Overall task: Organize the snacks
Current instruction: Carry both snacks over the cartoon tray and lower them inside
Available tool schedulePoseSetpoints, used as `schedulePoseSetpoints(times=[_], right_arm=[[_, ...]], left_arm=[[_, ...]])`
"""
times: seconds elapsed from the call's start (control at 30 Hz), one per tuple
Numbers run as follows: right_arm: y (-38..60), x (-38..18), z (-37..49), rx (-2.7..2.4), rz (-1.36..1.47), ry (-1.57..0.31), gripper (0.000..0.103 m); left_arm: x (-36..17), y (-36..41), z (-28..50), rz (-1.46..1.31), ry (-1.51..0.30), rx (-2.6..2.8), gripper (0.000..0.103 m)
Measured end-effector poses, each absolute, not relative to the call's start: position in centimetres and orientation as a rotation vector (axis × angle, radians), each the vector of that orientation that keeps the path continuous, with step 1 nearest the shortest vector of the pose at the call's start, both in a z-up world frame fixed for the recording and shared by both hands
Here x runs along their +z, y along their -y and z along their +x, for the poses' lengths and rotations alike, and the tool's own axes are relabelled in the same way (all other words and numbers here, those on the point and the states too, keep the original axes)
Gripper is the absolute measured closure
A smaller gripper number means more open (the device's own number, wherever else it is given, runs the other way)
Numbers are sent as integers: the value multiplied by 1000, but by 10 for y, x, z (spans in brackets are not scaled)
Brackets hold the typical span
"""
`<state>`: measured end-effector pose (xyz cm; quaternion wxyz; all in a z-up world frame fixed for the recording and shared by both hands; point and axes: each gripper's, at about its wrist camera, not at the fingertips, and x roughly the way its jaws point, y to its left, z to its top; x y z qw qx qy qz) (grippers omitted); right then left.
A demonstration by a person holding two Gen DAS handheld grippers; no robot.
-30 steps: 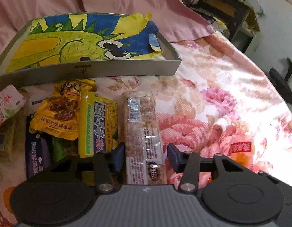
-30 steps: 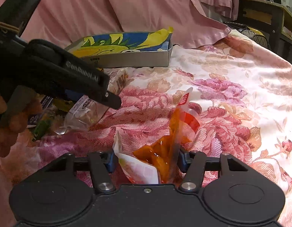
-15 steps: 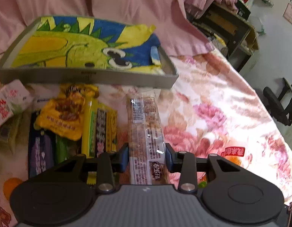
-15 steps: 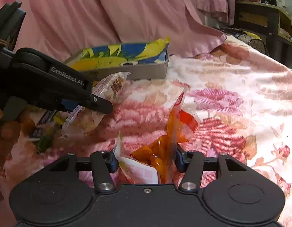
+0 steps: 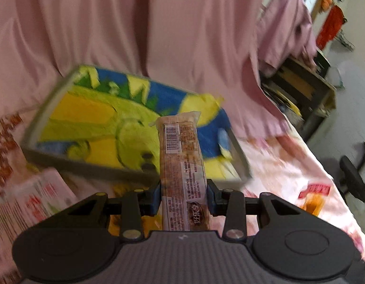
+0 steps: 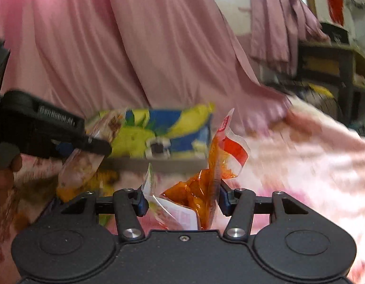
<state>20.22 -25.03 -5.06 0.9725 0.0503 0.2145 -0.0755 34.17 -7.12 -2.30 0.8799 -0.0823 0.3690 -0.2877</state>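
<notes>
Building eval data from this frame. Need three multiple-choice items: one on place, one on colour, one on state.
1. Where does the far end of the long snack bar in the left gripper appear?
A. in front of the grey tray with the dinosaur cloth
B. flat on the floral bedspread
C. under the office chair

2. What colour are the contents of the pouch in the right gripper?
A. green
B. orange-red
C. purple

3. What state is the left gripper in?
A. wide open, holding nothing
B. out of view
C. shut on the snack bar

Answers:
1 A: in the left wrist view the bar's tip overlaps the tray's yellow and blue cloth.
2 B: the clear pouch shows orange-red filling.
3 C: both blue pads press on the bar's sides.
</notes>
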Motion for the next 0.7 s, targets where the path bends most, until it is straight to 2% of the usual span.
schedulePoseSetpoints(times=[0.4,0.7], right_arm=[[263,-41,351,-38,179,-438,47],[254,-67,390,10,118,-519,47]], left_arm=[[-21,63,413,-177,-662,-465,62],[-47,68,446,-161,-713,-397,62]])
